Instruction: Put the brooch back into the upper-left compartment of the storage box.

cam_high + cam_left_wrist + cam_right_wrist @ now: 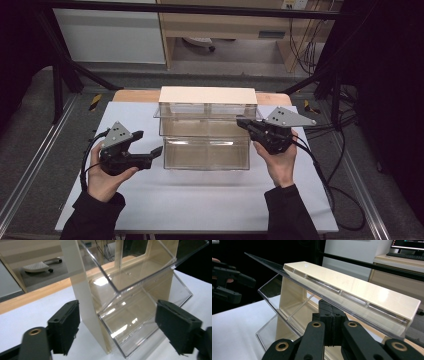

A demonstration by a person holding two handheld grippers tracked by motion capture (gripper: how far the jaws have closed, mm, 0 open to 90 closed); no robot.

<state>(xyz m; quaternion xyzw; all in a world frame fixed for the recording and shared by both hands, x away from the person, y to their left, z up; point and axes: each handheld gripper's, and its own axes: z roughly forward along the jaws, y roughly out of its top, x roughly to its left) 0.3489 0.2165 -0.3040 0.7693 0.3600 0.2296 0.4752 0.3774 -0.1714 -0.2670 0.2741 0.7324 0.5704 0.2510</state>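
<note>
Lining up on the clear two-tier bin [206,135], looks like the approach step with nothing gripped yet

High view: bin sits mid-table on the white mat [150,200], left gripper [150,152] just beside its lower left corner, right gripper [243,123] at the upper tier's right edge. Left gripper view: jaws spread wide, lower bin corner framed between them, pads not touching. Right gripper view: jaws pressed together with nothing pinched, nosing under the tilted clear flap [294,275]. Next I'd guess the left needs to ease in and close on a wall
</note>
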